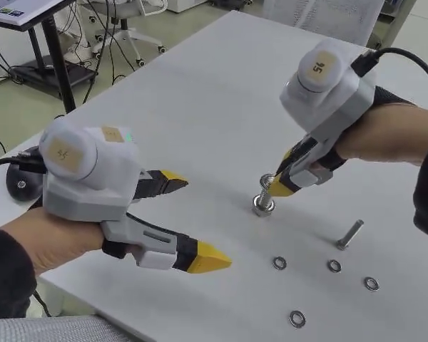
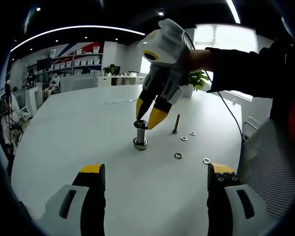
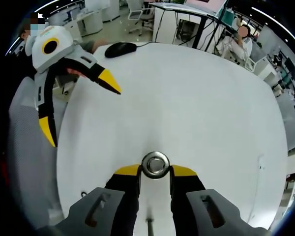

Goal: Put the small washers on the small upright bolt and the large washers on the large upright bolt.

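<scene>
The large upright bolt point(image 1: 263, 204) stands mid-table with washers stacked at its base point(image 2: 140, 143). My right gripper point(image 1: 272, 187) is shut on a large washer point(image 3: 155, 164), held level right at the bolt's top point(image 2: 141, 124). To the right of it stands the small upright bolt point(image 1: 349, 234), also in the left gripper view point(image 2: 176, 123). Several loose washers point(image 1: 279, 263) lie on the white table point(image 1: 200, 107) in front of the bolts. My left gripper point(image 1: 196, 219) hovers open and holds nothing, well to the left of the large bolt point(image 2: 157, 173).
A black computer mouse point(image 1: 20, 184) lies near the table's left edge. Past the table's far side stand desks, office chairs and cables on the floor. People sit at desks in the background of the right gripper view.
</scene>
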Demonstrator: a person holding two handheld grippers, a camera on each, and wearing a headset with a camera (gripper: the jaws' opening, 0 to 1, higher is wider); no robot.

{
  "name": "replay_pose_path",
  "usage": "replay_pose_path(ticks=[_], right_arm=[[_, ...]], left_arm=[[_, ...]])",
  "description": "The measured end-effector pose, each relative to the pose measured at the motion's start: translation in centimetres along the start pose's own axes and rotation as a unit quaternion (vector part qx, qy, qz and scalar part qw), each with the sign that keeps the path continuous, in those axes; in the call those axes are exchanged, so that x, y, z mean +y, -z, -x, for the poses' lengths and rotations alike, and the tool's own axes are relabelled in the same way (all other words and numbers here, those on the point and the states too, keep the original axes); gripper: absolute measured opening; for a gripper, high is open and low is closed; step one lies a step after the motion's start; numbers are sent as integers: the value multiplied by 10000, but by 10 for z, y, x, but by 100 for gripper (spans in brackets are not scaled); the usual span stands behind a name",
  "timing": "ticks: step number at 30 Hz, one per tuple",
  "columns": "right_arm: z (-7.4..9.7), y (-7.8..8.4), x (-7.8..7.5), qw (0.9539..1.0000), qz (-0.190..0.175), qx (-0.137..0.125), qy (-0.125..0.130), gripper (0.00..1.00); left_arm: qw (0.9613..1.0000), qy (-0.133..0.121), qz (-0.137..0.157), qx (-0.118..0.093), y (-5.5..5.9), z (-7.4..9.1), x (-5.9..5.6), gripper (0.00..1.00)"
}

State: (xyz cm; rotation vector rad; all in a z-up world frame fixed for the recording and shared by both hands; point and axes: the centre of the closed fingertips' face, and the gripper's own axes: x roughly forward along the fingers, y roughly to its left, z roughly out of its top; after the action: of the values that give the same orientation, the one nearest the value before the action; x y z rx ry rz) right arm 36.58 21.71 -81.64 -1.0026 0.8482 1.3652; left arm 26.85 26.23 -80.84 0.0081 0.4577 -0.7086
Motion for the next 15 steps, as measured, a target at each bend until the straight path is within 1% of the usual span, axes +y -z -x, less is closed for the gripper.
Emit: replay_pose_path(ticks=[8,15], right_arm=[[-10,2,-2,10000,-29,57,-64,24],[-19,8,1,9998,-103,118,-156,24]], left_arm=[[10000,-6,4,1,0,0,0,86],[10000,-12,7,14,1,0,-1,86]])
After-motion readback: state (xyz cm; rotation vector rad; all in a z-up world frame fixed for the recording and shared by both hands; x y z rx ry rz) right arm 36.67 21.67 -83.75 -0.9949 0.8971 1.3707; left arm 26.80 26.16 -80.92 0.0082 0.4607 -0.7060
